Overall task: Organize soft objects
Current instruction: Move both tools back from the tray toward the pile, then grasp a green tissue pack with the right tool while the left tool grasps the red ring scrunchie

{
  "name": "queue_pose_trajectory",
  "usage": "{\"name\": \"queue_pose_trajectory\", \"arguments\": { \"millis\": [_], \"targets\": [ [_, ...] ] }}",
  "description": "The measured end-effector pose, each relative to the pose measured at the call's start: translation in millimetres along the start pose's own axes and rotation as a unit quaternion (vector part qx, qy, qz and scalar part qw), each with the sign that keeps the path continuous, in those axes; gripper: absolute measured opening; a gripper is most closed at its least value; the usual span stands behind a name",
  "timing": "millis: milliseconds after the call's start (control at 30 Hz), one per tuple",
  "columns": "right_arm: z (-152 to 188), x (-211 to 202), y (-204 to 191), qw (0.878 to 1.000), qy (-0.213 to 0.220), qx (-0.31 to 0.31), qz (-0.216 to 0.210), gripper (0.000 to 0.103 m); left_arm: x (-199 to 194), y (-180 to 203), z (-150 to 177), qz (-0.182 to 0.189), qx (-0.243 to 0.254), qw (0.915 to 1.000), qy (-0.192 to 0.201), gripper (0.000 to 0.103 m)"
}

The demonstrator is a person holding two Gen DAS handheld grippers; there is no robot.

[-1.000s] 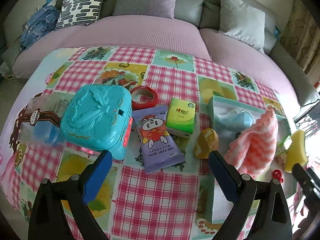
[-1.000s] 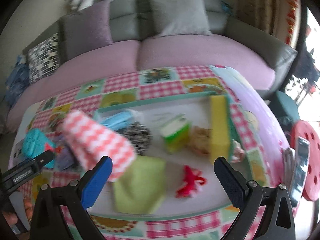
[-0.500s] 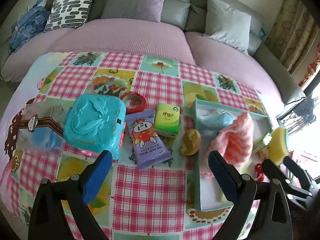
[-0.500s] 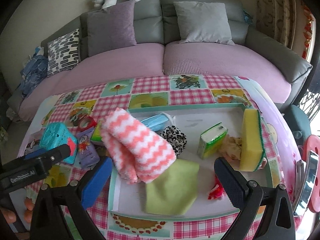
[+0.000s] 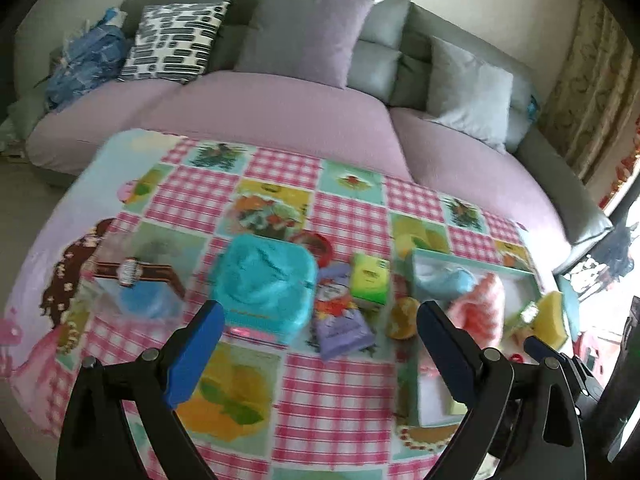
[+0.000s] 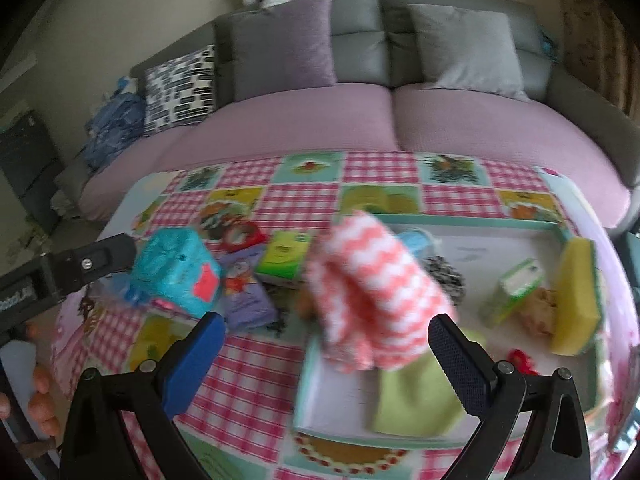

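A teal-rimmed white tray [image 6: 472, 222] sits on the right of the table. In it lie a pink-and-white zigzag towel [image 6: 372, 292], a green cloth [image 6: 416, 400], a yellow sponge [image 6: 576, 292], a green tissue pack [image 6: 514, 292], a black-and-white scrunchie [image 6: 444, 276], a blue mask [image 6: 416, 240] and a red bow [image 6: 520, 360]. The towel [image 5: 478, 304] and sponge [image 5: 552, 316] also show in the left wrist view. My left gripper [image 5: 316, 344] is open and empty above the table's front. My right gripper [image 6: 324, 356] is open and empty in front of the tray.
Left of the tray lie a teal case [image 5: 264, 280], purple baby wipes [image 5: 340, 320], a green tissue box [image 5: 370, 278], a red tape roll [image 5: 316, 242], a yellow-orange ball [image 5: 400, 318] and a clear box [image 5: 136, 280]. A pink-and-grey sofa [image 5: 280, 112] stands behind the table.
Both grippers have pulled back and up from the table, so the table looks smaller. The right view has swung left. Both stay open and empty.
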State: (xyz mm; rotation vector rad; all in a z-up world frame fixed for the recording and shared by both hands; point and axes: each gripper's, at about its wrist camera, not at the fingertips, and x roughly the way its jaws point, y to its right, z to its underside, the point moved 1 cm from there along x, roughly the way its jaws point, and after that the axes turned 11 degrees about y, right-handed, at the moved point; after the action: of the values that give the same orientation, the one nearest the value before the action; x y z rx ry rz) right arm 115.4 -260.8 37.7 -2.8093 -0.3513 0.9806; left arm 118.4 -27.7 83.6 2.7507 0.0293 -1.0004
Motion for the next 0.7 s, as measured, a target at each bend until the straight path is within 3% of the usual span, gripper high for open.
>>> {"name": "queue_pose_trajectory", "arguments": {
  "millis": [167, 333, 467, 600, 700],
  "targets": [
    [1.3, 17.7, -21.3, 0.999, -0.014, -0.005, -0.032, 0.102, 7.6, -22.0, -12.9, 0.002, -0.014, 0.9998, -0.014, 0.097],
    [-6.1, 34.3, -39.8, 0.999, -0.024, -0.007, -0.045, 0.100, 24.3, -28.2, -43.7, -0.008, 0.038, 0.9990, -0.022, 0.097],
    [-23.6, 49.8, -47.4, 0.998, -0.038, -0.011, -0.038, 0.094, 53.8, -30.3, -65.9, -0.001, 0.091, 0.9940, -0.060, 0.097],
    [-48.4, 63.5, -50.3, 0.998, -0.055, -0.017, -0.040, 0.090, 79.8, -33.4, -81.6, 0.022, 0.098, 0.9905, -0.094, 0.097],
    [-63.8, 79.8, -53.9, 0.996, -0.077, -0.026, -0.032, 0.080, 104.5, -33.2, -88.8, 0.039, 0.088, 0.9863, -0.134, 0.097]
  ]
}}
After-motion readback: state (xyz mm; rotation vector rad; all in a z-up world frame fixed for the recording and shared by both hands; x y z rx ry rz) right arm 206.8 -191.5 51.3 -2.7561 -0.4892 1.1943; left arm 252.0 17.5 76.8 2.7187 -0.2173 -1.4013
